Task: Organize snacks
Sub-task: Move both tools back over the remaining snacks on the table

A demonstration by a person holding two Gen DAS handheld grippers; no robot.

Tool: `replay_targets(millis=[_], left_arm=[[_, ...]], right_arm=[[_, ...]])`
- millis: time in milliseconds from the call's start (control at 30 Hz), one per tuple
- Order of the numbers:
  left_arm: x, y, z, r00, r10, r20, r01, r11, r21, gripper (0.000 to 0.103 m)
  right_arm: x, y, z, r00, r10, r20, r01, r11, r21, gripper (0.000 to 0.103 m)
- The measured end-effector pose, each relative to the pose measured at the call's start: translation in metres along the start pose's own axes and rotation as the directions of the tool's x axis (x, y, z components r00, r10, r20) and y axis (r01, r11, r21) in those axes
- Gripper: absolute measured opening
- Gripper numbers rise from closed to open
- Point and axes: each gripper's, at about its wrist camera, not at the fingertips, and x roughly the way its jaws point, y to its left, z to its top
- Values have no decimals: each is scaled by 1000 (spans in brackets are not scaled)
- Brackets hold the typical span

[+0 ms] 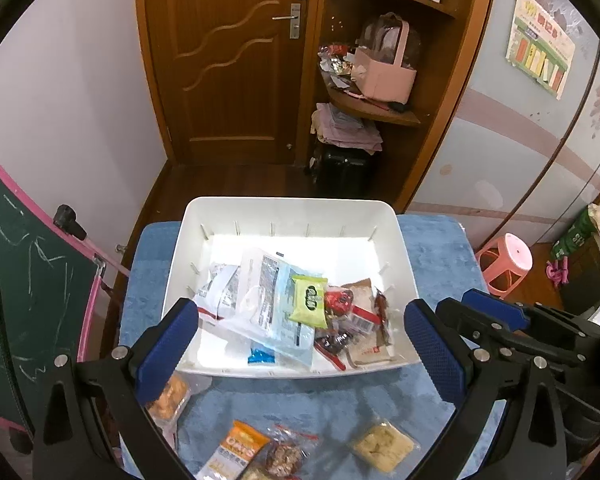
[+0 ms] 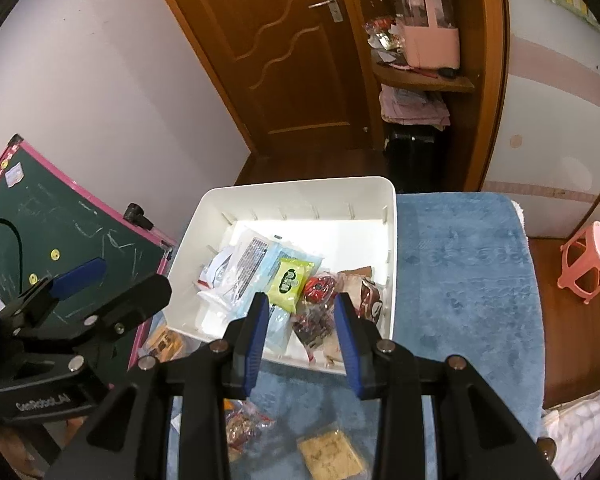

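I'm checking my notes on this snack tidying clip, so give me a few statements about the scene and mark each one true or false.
1. The white bin already holds several snack packets. True.
2. The green packet lies on the blue towel outside the bin. False: it lies inside the bin, on top of other packets.
3. The left gripper stands wide open with nothing gripped. True.
4. The right gripper is clamped on a packet. False: its jaws stand apart, pressing on nothing.
5. All snacks are put away. False: an orange oat packet and a pale cracker pack still lie on the blue towel.
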Motion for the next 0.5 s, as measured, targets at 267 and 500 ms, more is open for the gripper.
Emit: replay_targets(millis=[267,500], left_arm=[[-41,-6,-24,999,-8,33,8,1000,-1,102],[-80,-10,-48,997,-2,73,1,1000,6,102]], right_arm=[[-34,5,-22,1000,6,26,-5,1000,-26,34],[-59,10,-46,999,16,38,-14,999,-49,34]])
